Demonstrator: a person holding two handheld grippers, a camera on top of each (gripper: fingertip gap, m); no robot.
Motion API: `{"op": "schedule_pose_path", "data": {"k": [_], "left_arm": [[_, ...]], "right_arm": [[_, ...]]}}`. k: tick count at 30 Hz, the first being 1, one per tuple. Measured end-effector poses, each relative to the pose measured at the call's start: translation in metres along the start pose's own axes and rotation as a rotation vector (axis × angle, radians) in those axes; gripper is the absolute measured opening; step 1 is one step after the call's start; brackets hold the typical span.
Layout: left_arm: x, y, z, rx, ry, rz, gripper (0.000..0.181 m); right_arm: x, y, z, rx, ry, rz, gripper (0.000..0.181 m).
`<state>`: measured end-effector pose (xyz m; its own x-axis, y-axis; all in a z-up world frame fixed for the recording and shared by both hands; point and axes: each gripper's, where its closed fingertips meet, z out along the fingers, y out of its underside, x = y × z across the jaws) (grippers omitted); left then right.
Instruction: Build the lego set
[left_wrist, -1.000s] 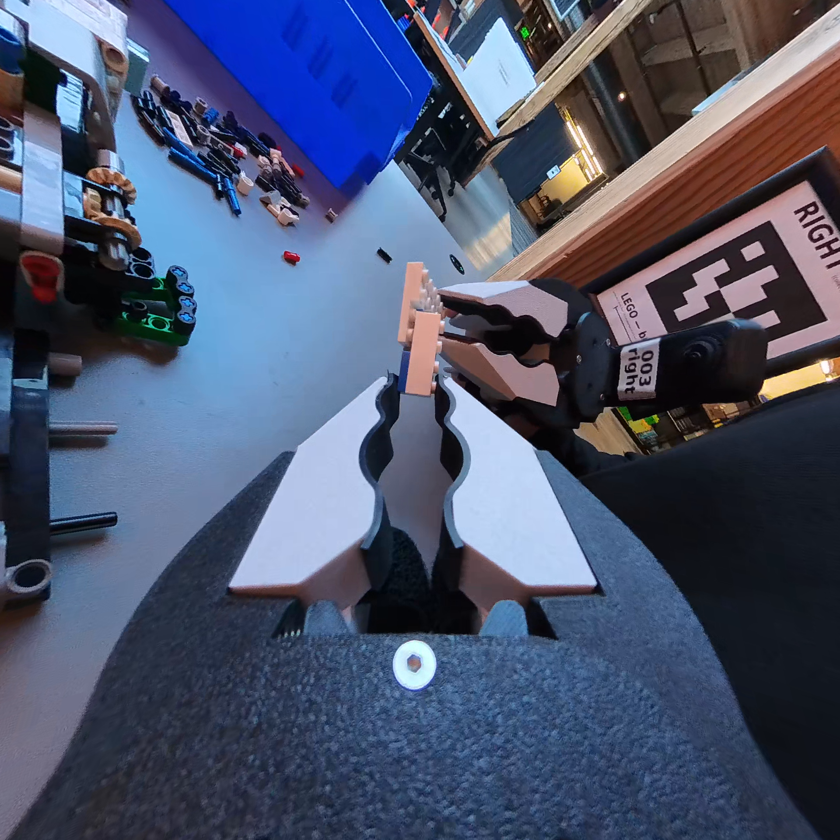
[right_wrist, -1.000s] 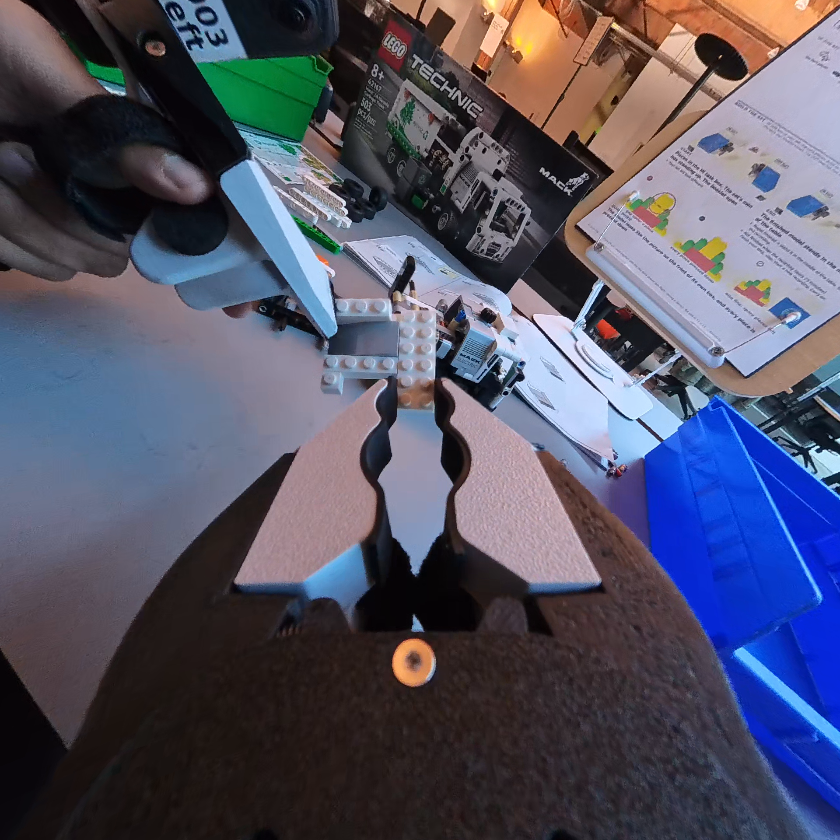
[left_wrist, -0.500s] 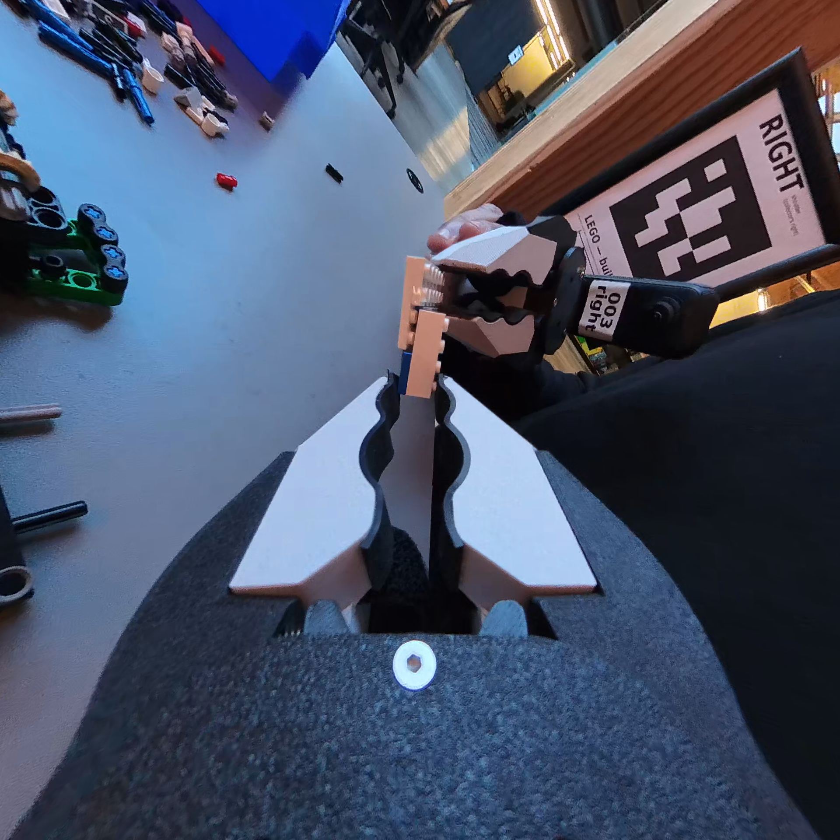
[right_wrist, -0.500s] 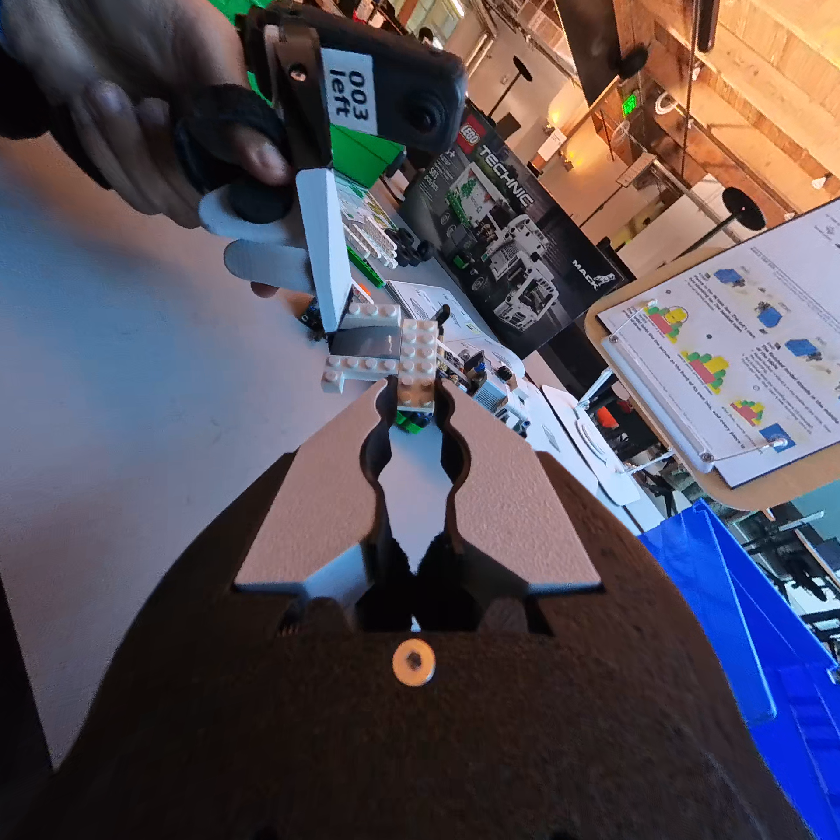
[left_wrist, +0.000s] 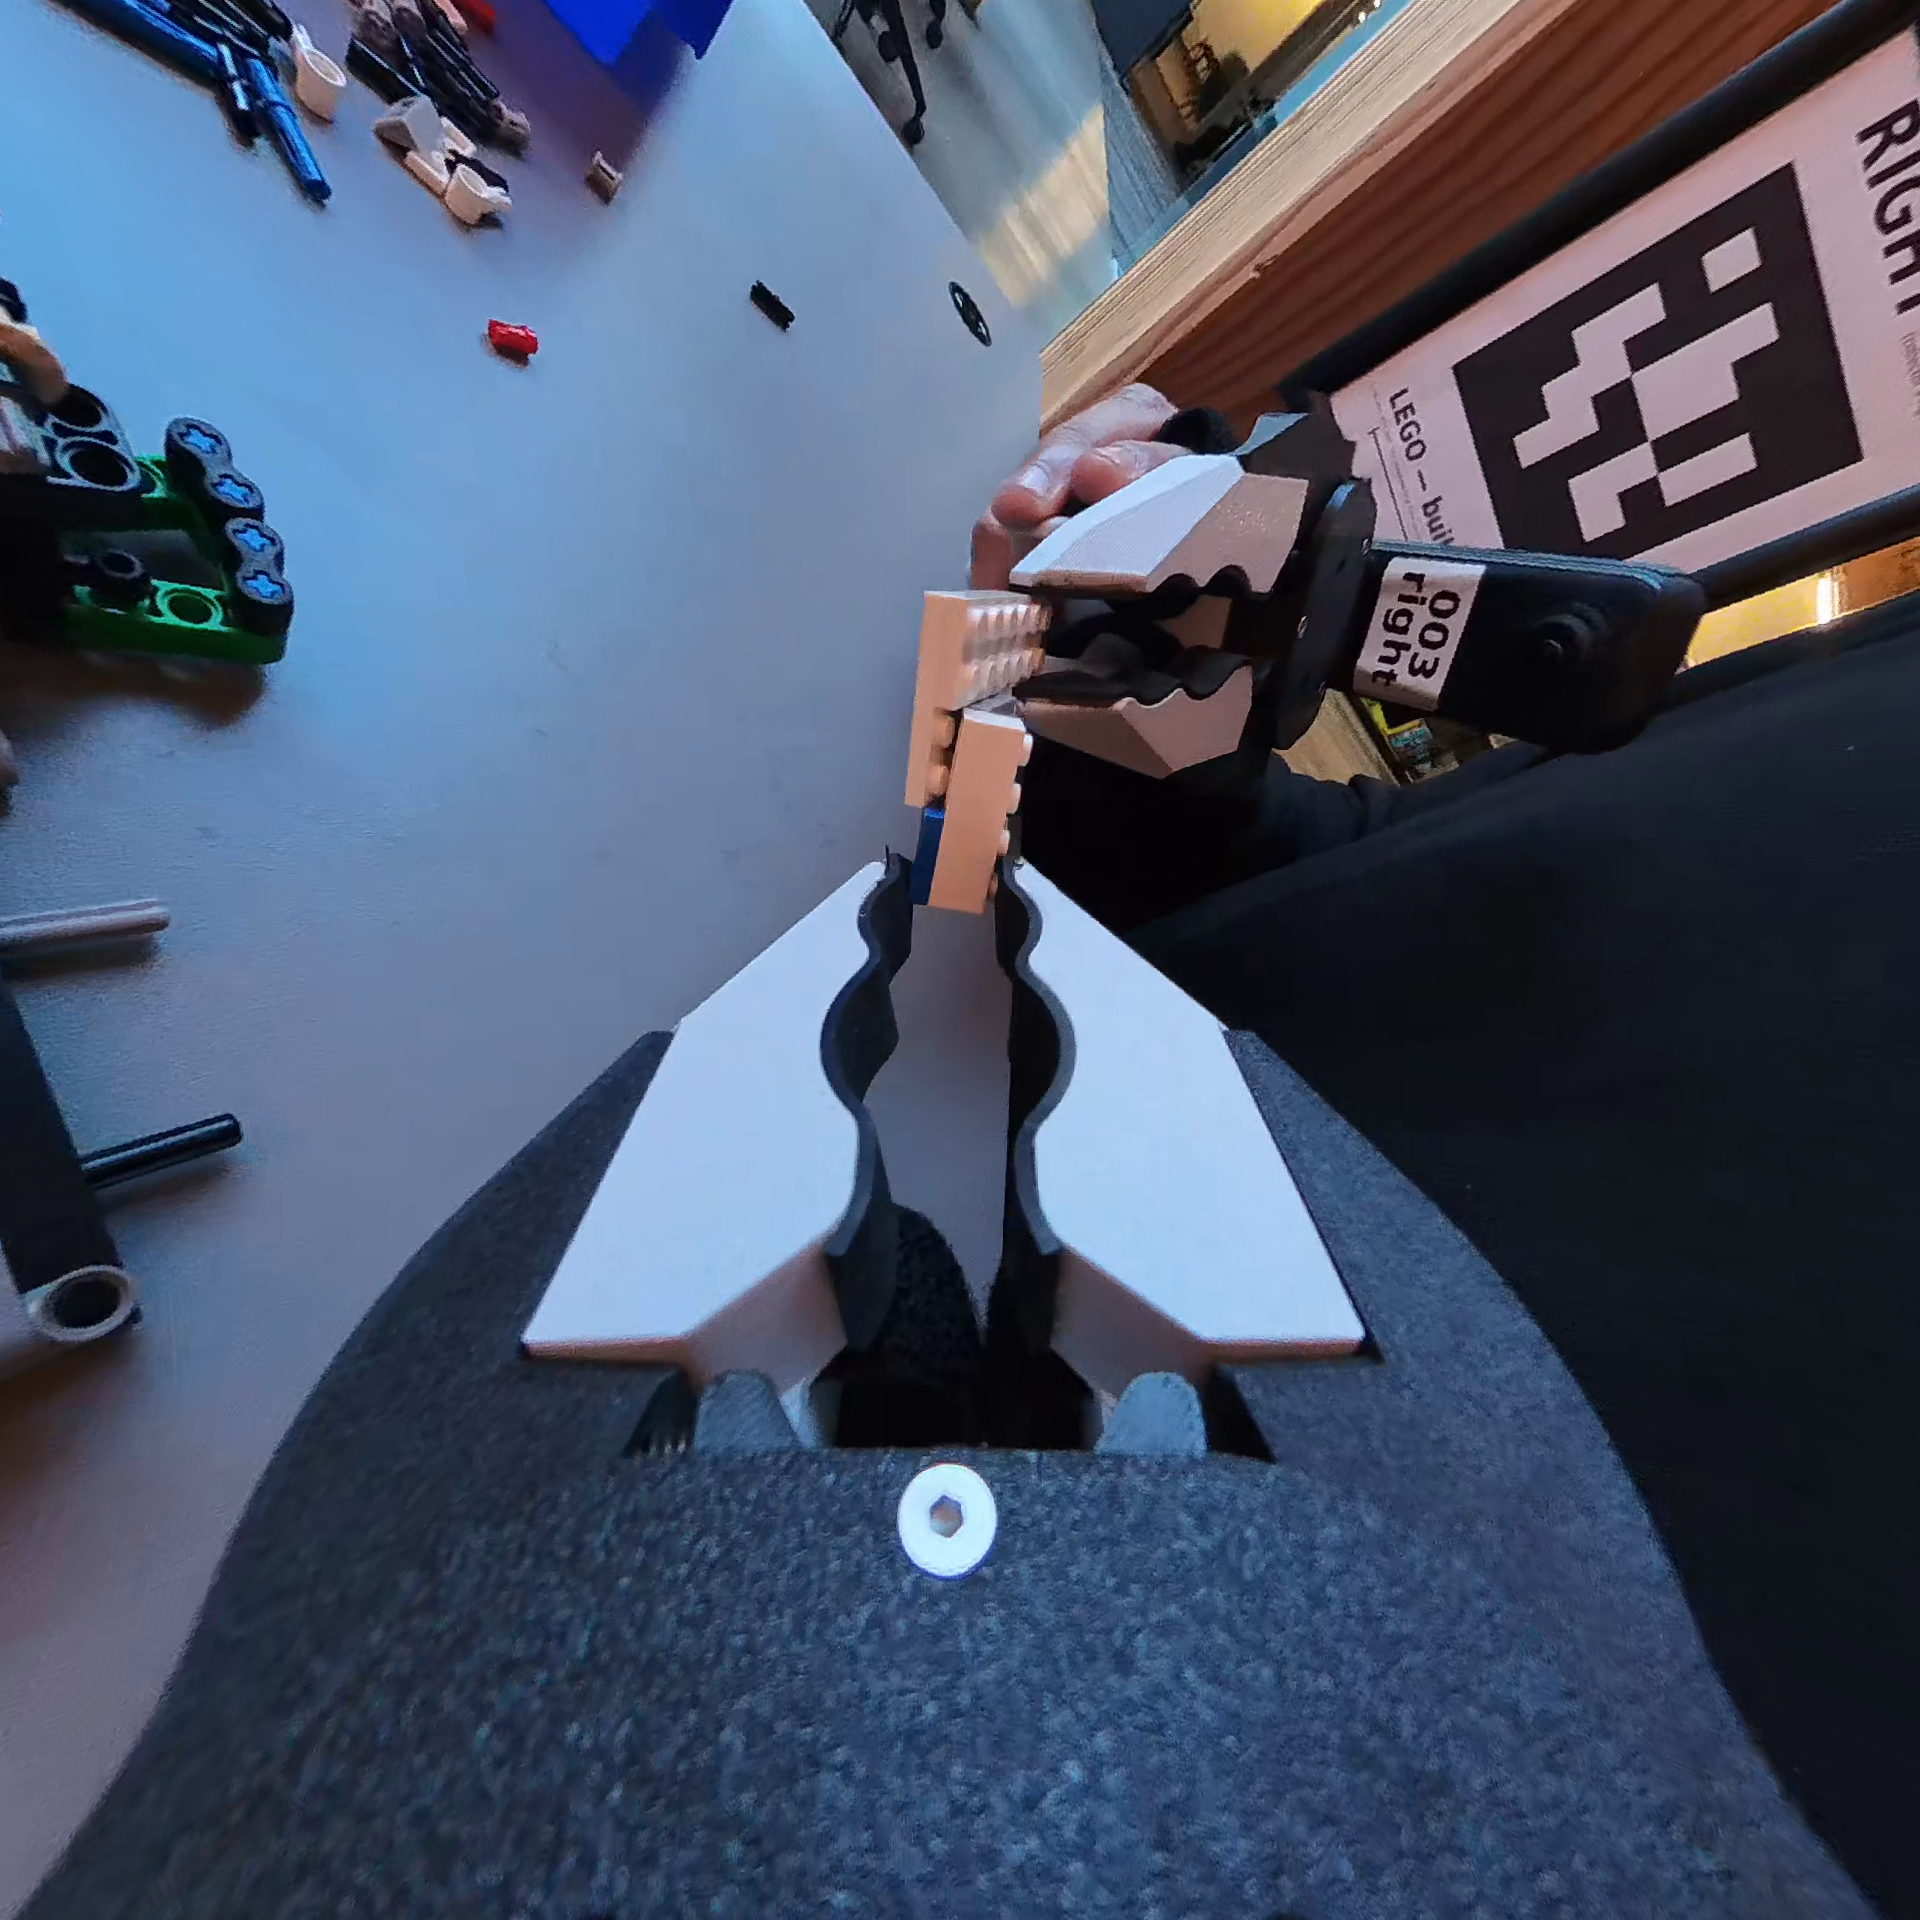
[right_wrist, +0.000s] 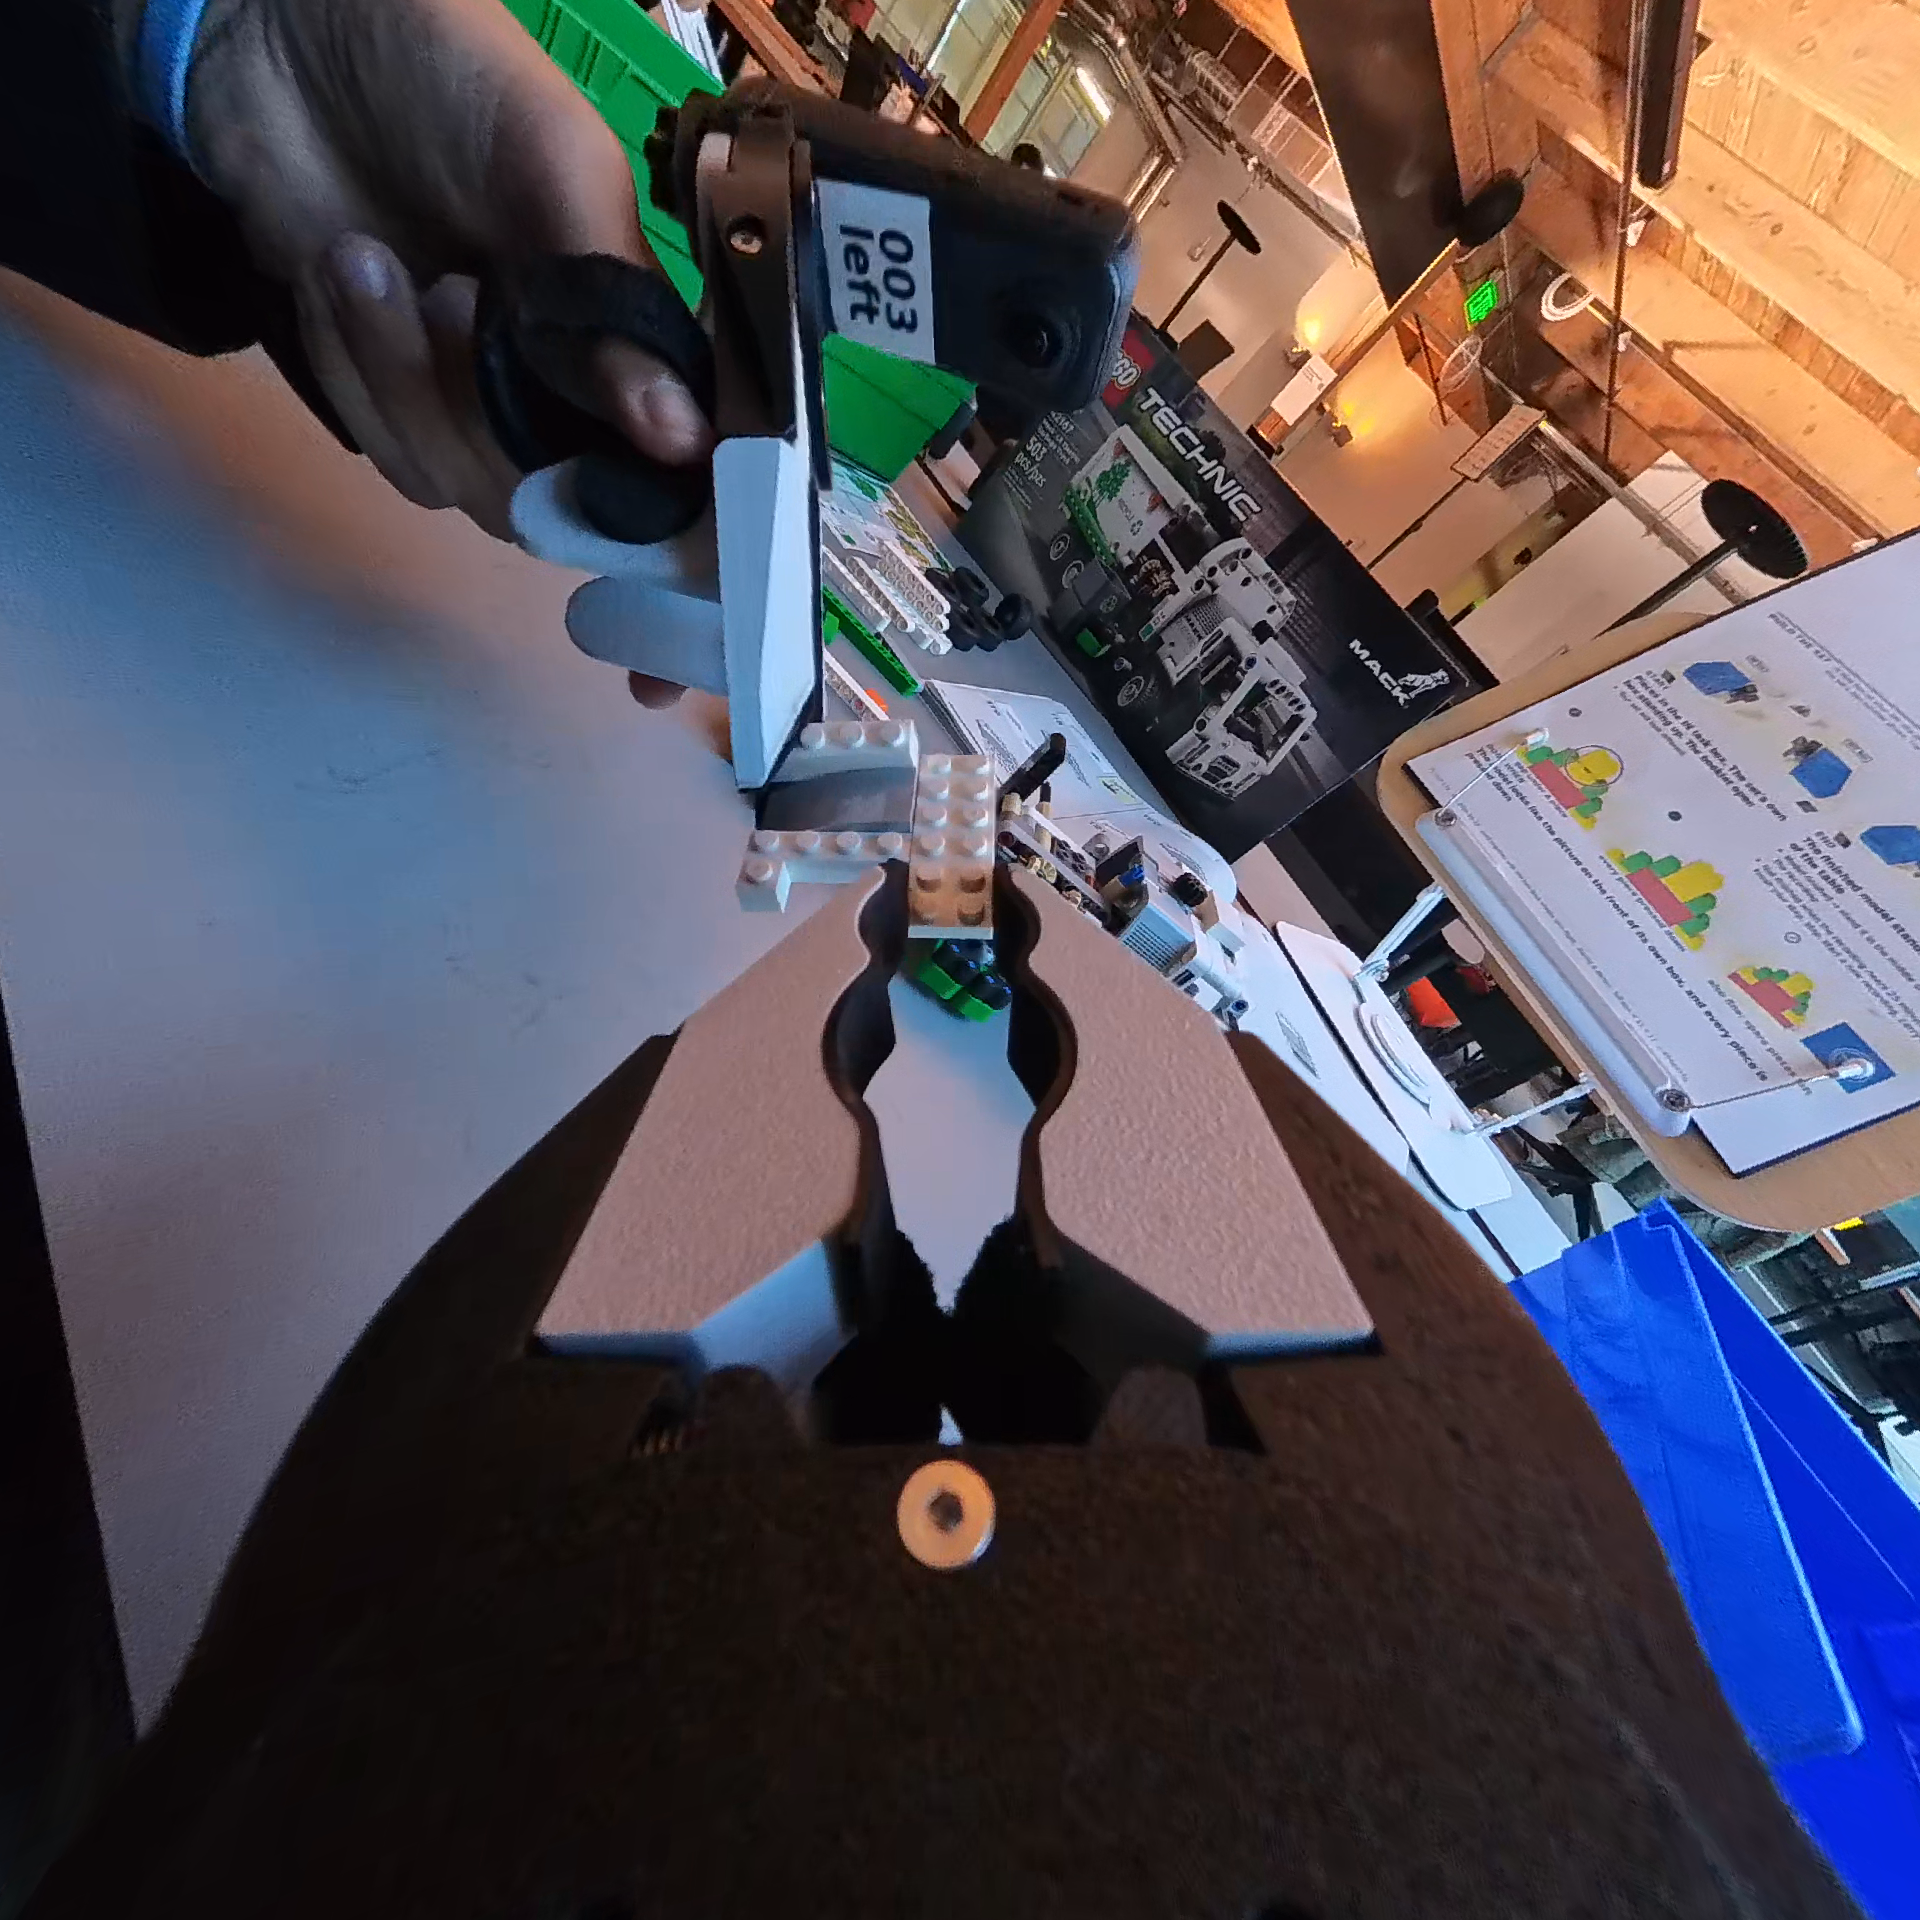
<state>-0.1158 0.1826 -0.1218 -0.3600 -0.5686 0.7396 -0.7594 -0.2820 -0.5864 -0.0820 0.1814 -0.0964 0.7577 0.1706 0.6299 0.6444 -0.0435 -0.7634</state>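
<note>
A small white brick assembly (left_wrist: 966, 800) with a blue piece at its base is held in the air over the grey table (left_wrist: 582, 644). My left gripper (left_wrist: 951, 888) is shut on its lower white brick. My right gripper (right_wrist: 948, 906) is shut on its white studded plate (right_wrist: 951, 842). In the left wrist view the right gripper (left_wrist: 1029, 655) comes in from the right, a hand behind it. In the right wrist view the left gripper (right_wrist: 774, 779) comes down from the upper left and clamps the assembly's white bricks (right_wrist: 831, 847).
A green and black Technic piece (left_wrist: 156, 561) and loose parts (left_wrist: 416, 104) lie at the left; a red pin (left_wrist: 512, 338) lies apart. The set's box (right_wrist: 1195, 623), a part-built truck (right_wrist: 1122, 894), an instruction board (right_wrist: 1714, 862) and a blue bin (right_wrist: 1714, 1507) stand beyond. Across from one pair of fingers to the other is roughly 5 cm. The part-built truck (right_wrist: 1122, 894) is about 15 cm from both grippers' fingertips.
Both grippers have stayed shut on the assembly and turned with it. In the left wrist view the right gripper has shifted up along the plate; the table has slid across both views.
</note>
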Motion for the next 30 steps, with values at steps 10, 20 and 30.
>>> {"op": "schedule_pose_path", "data": {"k": [10, 20, 30], "left_arm": [[-0.025, 0.012, -0.010, -0.013, -0.236, 0.105, 0.014], [-0.042, 0.002, -0.004, 0.105, -0.514, 0.308, 0.014], [-0.037, -0.033, -0.001, 0.292, -0.682, 0.426, 0.014]], "right_arm": [[-0.029, 0.050, 0.004, -0.238, -0.277, 0.235, 0.015], [-0.061, 0.071, -0.005, -0.406, -0.543, 0.414, 0.016], [-0.019, 0.016, 0.020, -0.176, -0.323, 0.963, 0.022]]}}
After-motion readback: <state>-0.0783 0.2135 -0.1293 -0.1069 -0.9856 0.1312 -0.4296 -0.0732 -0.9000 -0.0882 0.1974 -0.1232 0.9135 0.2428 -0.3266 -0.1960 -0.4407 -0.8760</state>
